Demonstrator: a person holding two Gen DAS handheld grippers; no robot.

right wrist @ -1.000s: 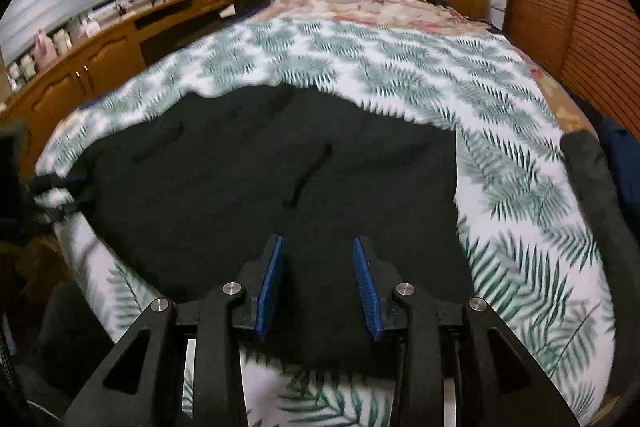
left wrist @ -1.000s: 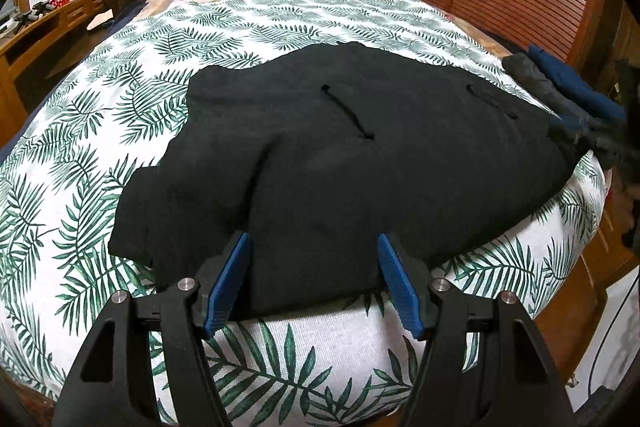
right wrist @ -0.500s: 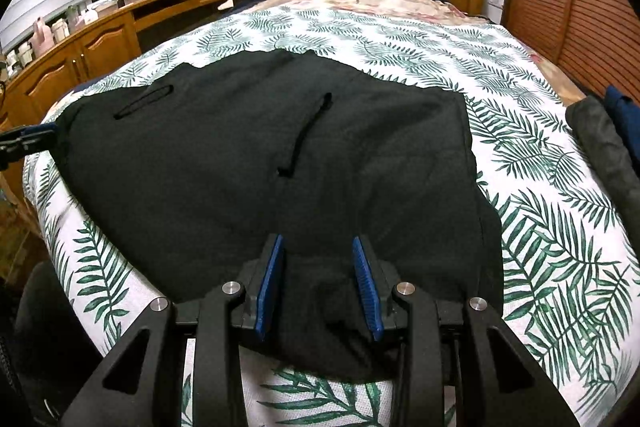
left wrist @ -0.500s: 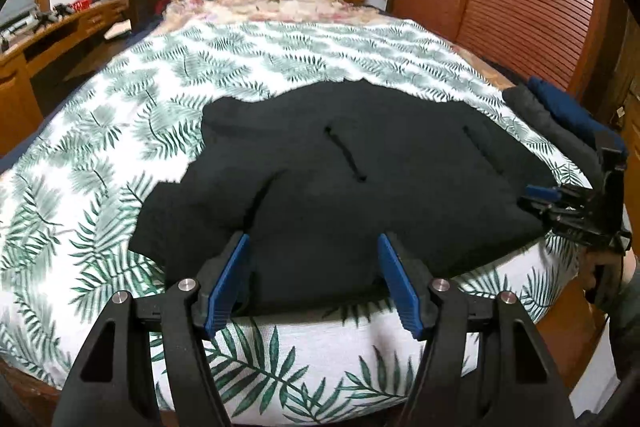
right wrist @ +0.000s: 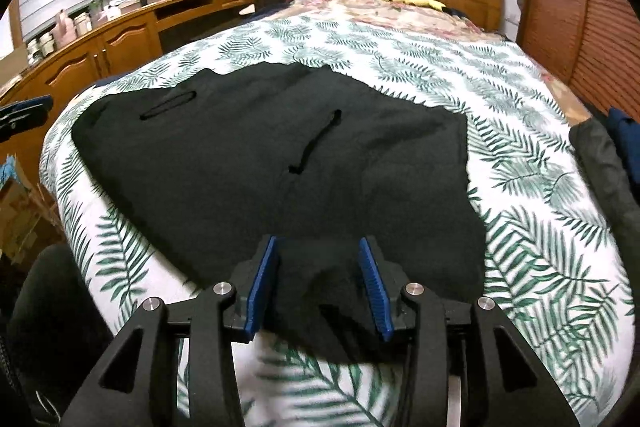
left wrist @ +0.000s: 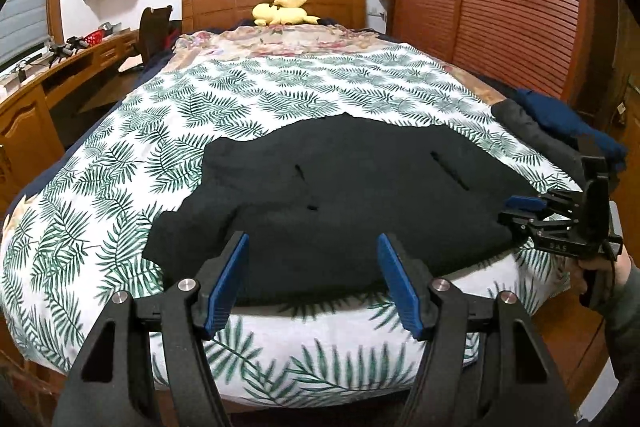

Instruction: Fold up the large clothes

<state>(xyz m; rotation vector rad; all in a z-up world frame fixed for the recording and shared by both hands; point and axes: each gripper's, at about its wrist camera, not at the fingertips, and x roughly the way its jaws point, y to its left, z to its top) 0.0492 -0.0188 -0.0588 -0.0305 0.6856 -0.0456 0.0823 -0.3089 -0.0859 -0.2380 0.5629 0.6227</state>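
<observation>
A large black garment lies spread flat across the foot of the bed, on a leaf-print sheet. My left gripper hovers open above the garment's near edge with nothing between its fingers. At the garment's right corner sits my right gripper, held by a person's hand. In the right wrist view the garment stretches ahead, and the right gripper has a bunched bit of black hem lying slack between its jaws, which are opening.
Folded dark grey and navy clothes are stacked on the bed's right edge. A yellow plush toy lies by the wooden headboard. A wooden desk runs along the left, and a slatted wardrobe stands on the right.
My left gripper has drawn back and risen from the garment, so more of the bed shows. The right gripper's jaws have widened around the hem.
</observation>
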